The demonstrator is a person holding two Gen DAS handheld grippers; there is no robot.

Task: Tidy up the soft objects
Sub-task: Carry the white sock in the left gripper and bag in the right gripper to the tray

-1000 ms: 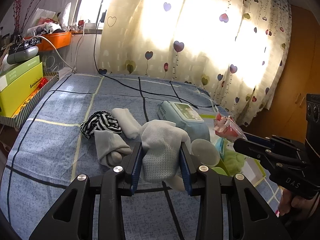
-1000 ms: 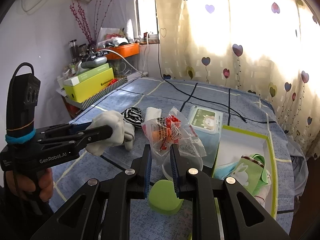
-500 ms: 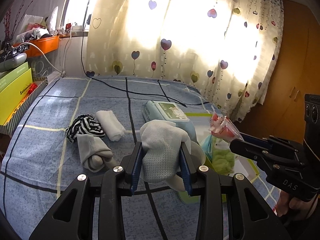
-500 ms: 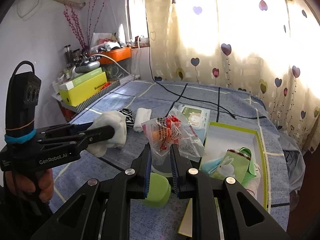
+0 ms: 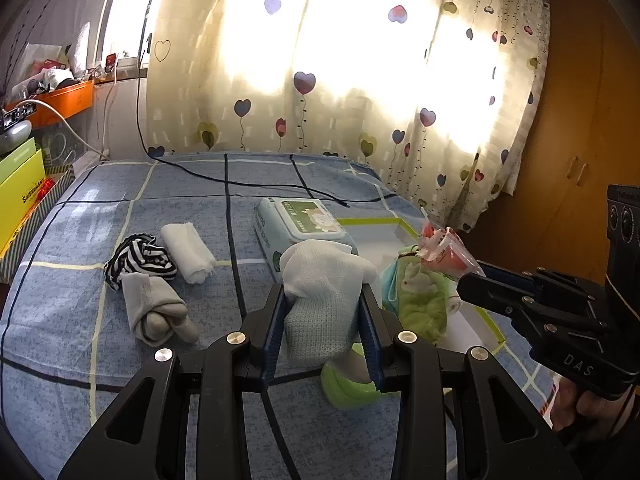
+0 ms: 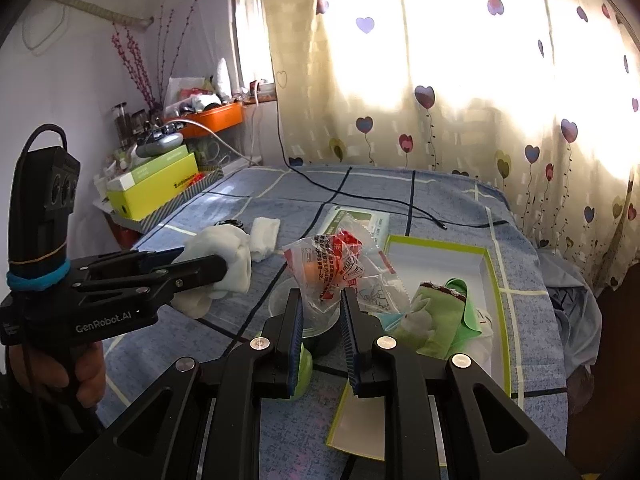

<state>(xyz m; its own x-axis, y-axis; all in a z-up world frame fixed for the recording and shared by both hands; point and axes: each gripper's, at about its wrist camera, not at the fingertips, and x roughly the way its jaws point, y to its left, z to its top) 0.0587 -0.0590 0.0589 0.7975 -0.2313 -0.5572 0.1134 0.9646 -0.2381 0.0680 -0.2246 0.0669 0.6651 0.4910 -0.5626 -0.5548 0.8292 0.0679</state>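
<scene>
My left gripper [image 5: 323,304] is shut on a white sock bundle [image 5: 324,292] and holds it above the bed; it also shows in the right wrist view [image 6: 224,260]. My right gripper [image 6: 320,300] is shut on a clear snack packet with red print [image 6: 336,268], held above a green-rimmed white box [image 6: 490,264]. The box holds a green towel [image 6: 440,320]. On the bed lie a grey sock roll [image 5: 154,308], a striped sock [image 5: 140,258] and a white rolled sock [image 5: 188,252].
A wet wipes pack [image 5: 300,228] lies beside the box. A green lidded cup [image 5: 348,384] stands under the grippers. A black cable [image 5: 240,180] crosses the blue checked bedspread [image 5: 80,360]. Yellow boxes [image 6: 156,192] and an orange tray [image 6: 216,114] are at the left.
Both grippers moved to the right with their loads, toward the green-rimmed box. The socks on the bed have shifted left in the left wrist view.
</scene>
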